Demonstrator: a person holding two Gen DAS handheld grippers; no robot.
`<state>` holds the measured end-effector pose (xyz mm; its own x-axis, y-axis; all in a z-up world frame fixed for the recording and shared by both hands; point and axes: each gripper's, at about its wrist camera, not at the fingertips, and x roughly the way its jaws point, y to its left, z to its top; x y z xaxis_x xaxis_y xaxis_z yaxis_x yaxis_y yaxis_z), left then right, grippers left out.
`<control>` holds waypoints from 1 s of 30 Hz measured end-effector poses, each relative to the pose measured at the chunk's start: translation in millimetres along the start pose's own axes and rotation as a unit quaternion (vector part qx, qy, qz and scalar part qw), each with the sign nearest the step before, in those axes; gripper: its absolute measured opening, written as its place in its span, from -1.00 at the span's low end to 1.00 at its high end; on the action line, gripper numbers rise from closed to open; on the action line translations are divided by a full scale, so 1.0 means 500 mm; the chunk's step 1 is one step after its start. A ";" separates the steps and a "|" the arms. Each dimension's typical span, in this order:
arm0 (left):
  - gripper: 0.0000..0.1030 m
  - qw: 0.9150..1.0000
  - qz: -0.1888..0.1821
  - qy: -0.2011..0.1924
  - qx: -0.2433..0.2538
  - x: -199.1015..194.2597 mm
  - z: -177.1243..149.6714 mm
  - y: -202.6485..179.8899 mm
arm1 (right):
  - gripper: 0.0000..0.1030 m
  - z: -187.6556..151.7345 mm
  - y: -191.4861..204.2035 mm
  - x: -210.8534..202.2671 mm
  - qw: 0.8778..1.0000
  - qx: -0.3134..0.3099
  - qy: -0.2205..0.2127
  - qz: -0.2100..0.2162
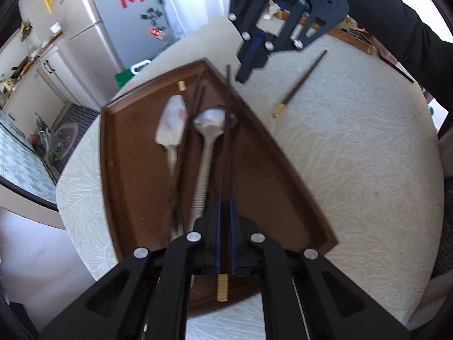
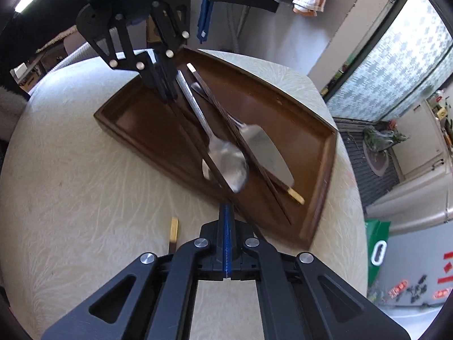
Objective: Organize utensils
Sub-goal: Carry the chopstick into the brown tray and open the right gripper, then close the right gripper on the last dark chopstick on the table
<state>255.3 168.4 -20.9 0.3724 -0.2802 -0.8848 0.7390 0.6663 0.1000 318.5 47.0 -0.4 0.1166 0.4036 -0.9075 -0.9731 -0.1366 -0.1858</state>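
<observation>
Left wrist view alone shows loose chopstick (image 1: 300, 83) whole on tablecloth (image 1: 354, 155). Left gripper (image 1: 225, 198) clamps a chopstick (image 1: 228, 130) over tray (image 1: 136, 147); right gripper (image 2: 226, 206) closed, empty.

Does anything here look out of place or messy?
One chopstick lies alone on the tablecloth, outside the wooden tray where the spoon and the others sit.

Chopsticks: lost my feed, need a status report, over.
Left gripper shut on one chopstick above the tray. Right gripper shut, apparently empty. Another chopstick on the tablecloth. Nothing in the way.
</observation>
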 end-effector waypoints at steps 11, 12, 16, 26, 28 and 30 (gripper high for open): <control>0.91 0.997 0.078 -0.016 0.015 0.011 -0.011 -0.003 | -0.35 -0.036 -0.010 -0.034 0.997 0.040 0.009 -0.063; 0.91 0.997 0.079 -0.017 0.020 0.007 -0.009 -0.009 | -0.28 -0.048 -0.001 -0.046 0.997 0.043 0.011 -0.067; 0.91 0.994 0.096 -0.035 0.042 -0.024 0.020 -0.027 | -0.22 -0.118 0.032 -0.102 0.995 0.068 0.014 -0.076; 0.91 0.989 0.095 -0.058 0.097 -0.011 0.161 -0.109 | 0.02 -0.330 0.115 -0.156 0.987 0.131 0.063 -0.073; 0.90 0.988 0.070 -0.059 0.123 0.022 0.192 -0.141 | -0.07 -0.355 0.114 -0.143 0.986 0.136 0.073 -0.056; 0.88 0.988 0.043 -0.053 0.135 0.051 0.217 -0.162 | -0.17 -0.368 0.119 -0.130 0.985 0.142 0.081 -0.049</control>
<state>265.7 32.2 -2.4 0.4872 -0.3107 -0.8161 0.8194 0.4858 0.3042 289.8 -153.8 -21.9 0.2214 0.2489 -0.9429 -0.9690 0.1647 -0.1841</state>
